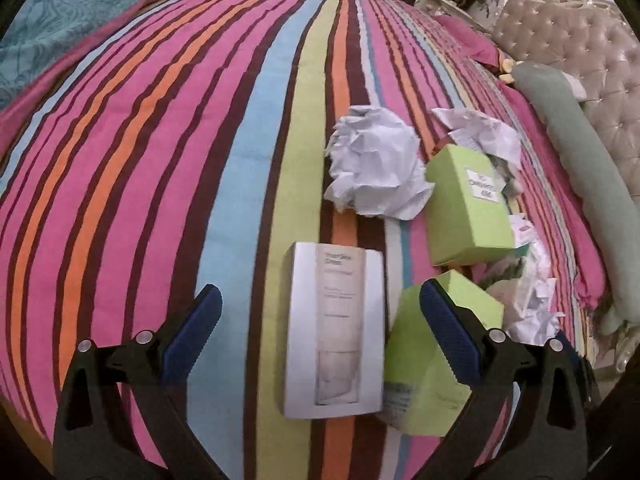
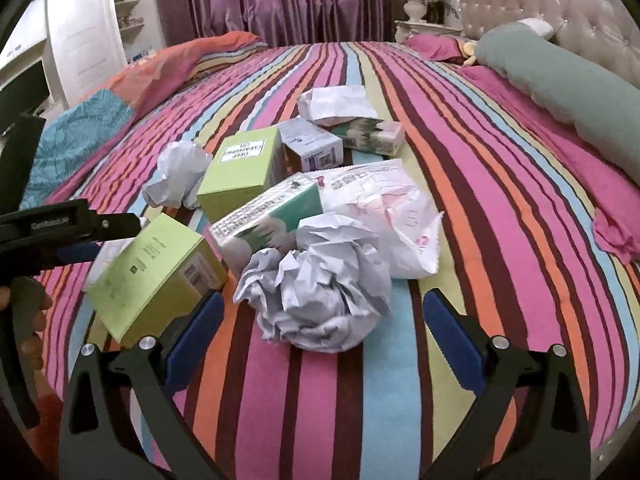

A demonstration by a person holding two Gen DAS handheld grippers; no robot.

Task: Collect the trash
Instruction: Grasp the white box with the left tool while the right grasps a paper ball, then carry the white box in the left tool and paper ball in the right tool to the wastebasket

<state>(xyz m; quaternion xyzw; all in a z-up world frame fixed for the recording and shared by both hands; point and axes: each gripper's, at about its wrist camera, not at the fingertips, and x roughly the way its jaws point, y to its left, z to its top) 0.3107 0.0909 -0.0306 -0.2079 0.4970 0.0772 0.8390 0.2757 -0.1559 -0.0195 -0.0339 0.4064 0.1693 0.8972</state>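
Note:
A striped bedspread [image 1: 168, 168] carries a pile of trash. In the left wrist view, my left gripper [image 1: 318, 294] is open around the near end of a flat white carton [image 1: 334, 332], not touching it. A lime green box [image 1: 432, 356] leans against the right finger. Beyond lie a second green box [image 1: 466, 208] and a crumpled paper ball [image 1: 372, 168]. In the right wrist view, my right gripper [image 2: 323, 300] stands open, with a crumpled paper ball [image 2: 320, 292] just ahead between its fingers. A tilted green box [image 2: 156, 276] sits by the left finger.
More trash lies behind: a white plastic bag [image 2: 388, 208], a green-white carton [image 2: 272, 216], a labelled green box [image 2: 244, 172], a small white box [image 2: 312, 144], and a tissue box [image 2: 372, 136]. A grey-green bolster [image 2: 560, 80] and tufted headboard [image 2: 580, 12] line the right side.

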